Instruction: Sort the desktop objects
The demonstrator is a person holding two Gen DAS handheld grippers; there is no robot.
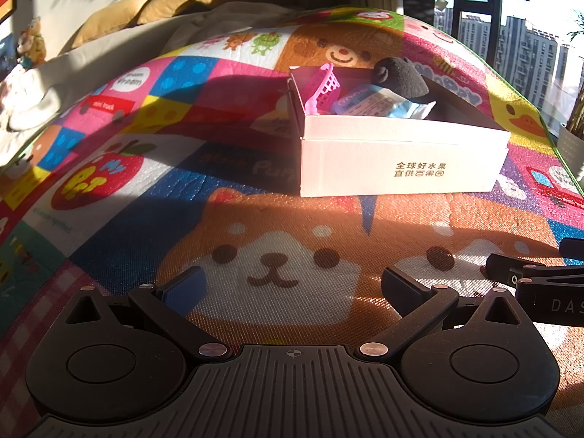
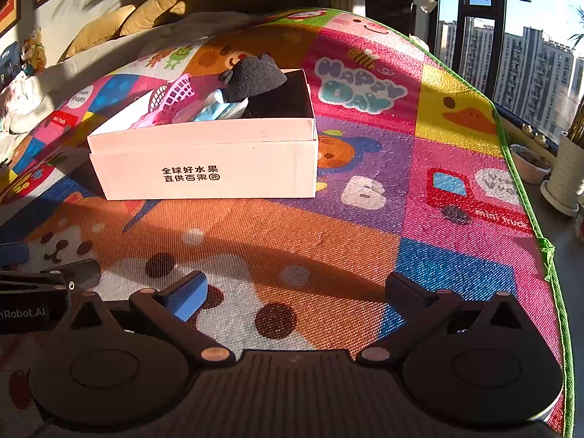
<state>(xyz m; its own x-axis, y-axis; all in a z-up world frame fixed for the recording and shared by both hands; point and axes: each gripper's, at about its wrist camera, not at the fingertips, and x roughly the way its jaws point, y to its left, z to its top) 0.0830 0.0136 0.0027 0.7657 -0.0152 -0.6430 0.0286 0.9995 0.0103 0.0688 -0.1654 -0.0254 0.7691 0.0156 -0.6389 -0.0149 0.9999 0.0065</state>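
Left wrist view shows a bright cartoon play mat (image 1: pixel 146 168) spread wide, with a white box (image 1: pixel 401 160) standing on it ahead and to the right. Inside the box lie a dark plush toy (image 1: pixel 399 78), a blue packet (image 1: pixel 379 104) and a pink basket (image 1: pixel 325 85). Nearest, the left gripper (image 1: pixel 294 288) and right gripper (image 2: pixel 297 290) hover low over the mat side by side, jaws wide and empty.
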